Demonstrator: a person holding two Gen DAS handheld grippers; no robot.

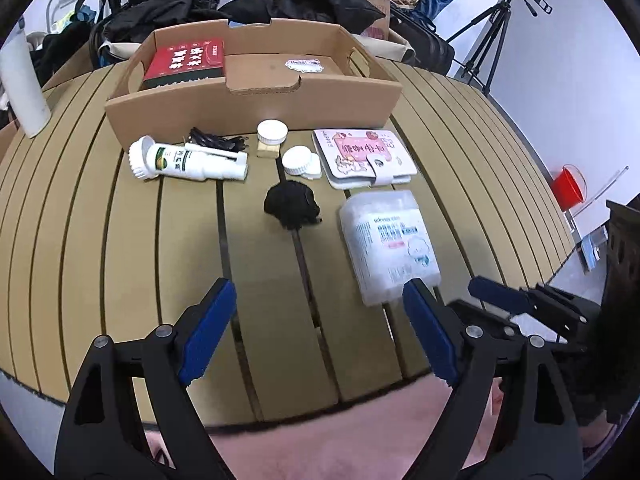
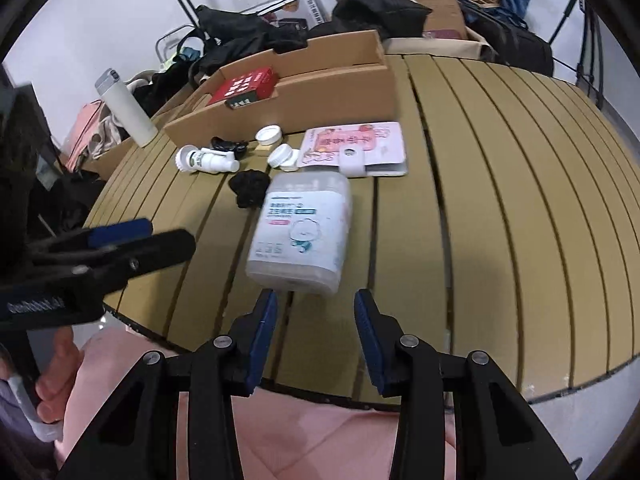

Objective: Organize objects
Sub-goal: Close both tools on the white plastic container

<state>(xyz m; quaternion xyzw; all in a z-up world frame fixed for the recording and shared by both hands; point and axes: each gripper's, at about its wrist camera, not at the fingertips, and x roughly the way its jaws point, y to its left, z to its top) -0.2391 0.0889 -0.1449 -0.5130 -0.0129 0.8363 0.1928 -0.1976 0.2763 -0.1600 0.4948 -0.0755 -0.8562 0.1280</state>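
Note:
On the slatted table lie a clear cotton swab box [image 1: 388, 240] [image 2: 304, 232], a black scrunchie [image 1: 290, 204], a pink snap wallet [image 1: 364, 156] [image 2: 356, 148], a white lens case [image 1: 300, 162], a small white jar [image 1: 272, 132], a white bottle [image 1: 188, 160] and black hair clips [image 1: 216, 142]. Behind them stands a cardboard tray [image 1: 256, 108] [image 2: 320, 92] holding a red box [image 1: 188, 60]. My left gripper [image 1: 318, 286] hovers open over bare slats near the table's front edge. My right gripper [image 2: 315, 296] is open, its tips just short of the swab box's near end, nothing between them.
A white flask [image 1: 20, 80] [image 2: 126, 108] stands at the table's left edge. Dark bags, clothes and cardboard boxes pile up behind the tray. A tripod [image 1: 492, 40] and a red bucket [image 1: 568, 186] stand on the floor to the right. A pink garment shows under both grippers.

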